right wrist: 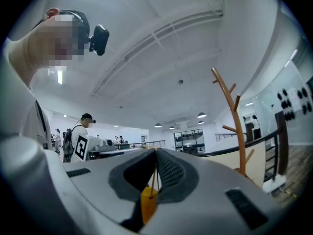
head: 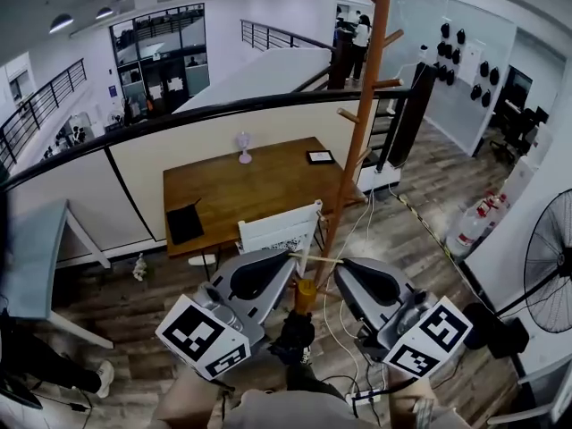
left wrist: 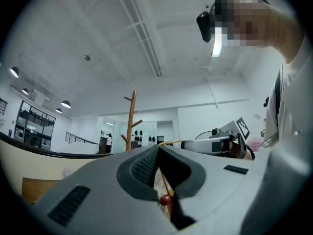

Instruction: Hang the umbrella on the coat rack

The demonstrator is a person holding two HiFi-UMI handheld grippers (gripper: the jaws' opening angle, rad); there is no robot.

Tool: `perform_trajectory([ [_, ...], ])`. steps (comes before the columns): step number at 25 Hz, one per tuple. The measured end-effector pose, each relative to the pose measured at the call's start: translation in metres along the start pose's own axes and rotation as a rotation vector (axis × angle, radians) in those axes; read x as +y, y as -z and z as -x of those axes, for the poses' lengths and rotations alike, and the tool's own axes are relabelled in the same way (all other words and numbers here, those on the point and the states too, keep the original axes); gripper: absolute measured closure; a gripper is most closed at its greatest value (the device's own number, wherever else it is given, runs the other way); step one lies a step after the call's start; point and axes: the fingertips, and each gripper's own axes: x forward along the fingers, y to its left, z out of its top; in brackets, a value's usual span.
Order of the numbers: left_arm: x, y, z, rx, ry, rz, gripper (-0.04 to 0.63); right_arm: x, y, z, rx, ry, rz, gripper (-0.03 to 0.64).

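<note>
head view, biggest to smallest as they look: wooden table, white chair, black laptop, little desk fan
1. wooden table
2. white chair
3. black laptop
4. little desk fan
The chair sits nearer the camera, so this ranks looks only.

A wood-plank floor runs under a brown worktop at 12 o'clock. A white chair stands at the worktop's near edge, and a low cream wall topped by a black rail lies behind it. Dark glazed windows sit at 11 o'clock under round ceiling lamps, a pale wall at 1 o'clock carries black round things, a black fan stands at 3 o'clock, and a grey table is at 9 o'clock.
</note>
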Motion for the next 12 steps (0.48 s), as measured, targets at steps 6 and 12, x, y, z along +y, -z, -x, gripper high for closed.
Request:
perform_trajectory([
  [6,0.035,0.0,-0.045,0.001,0.024,-0.009,0.595,-0.049,-0.006,-0.027,-0.035,-0.017,-0.026,0.604],
  [12,0.081,0.001,-0.103,0.026,0.028,-0.045,0.595,-0.115,-0.015,-0.062,-0.057,-0.042,-0.044,0.604],
])
